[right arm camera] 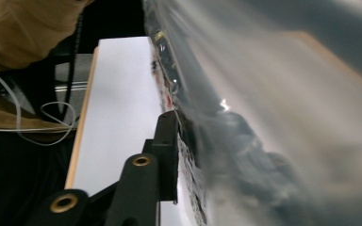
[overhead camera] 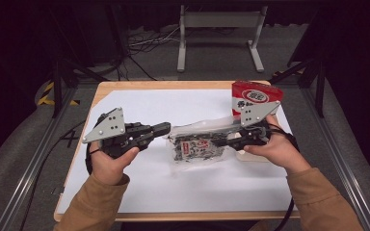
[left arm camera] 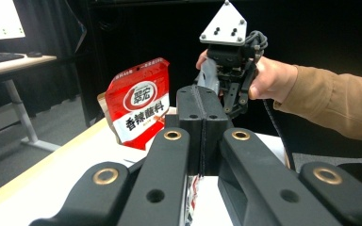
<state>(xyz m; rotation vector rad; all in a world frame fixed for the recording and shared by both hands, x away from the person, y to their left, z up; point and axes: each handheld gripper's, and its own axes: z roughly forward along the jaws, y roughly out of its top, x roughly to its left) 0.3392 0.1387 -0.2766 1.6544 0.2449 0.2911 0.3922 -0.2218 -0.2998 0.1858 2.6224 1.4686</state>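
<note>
holding clear bag (overhead camera: 198,144) at mid table (overhead camera: 139,103), one claw each end. left claw (overhead camera: 166,128) pinched on left edge, jaws closed with film between. right claw (overhead camera: 224,143) clamped on right edge, film pressed over its lens. red pouch (overhead camera: 255,98) standing far right, just behind. likely step: pulling bag open or stretching it. next move calls for steady, even tension, no tearing.

Bright overhead light on white tabletop (overhead camera: 139,183), dark surroundings; clear bag (right arm camera: 283,117) blurred with glare.

Red pouch (overhead camera: 255,97), clear speckled bag (overhead camera: 197,144), white sheet (overhead camera: 183,178)
</note>
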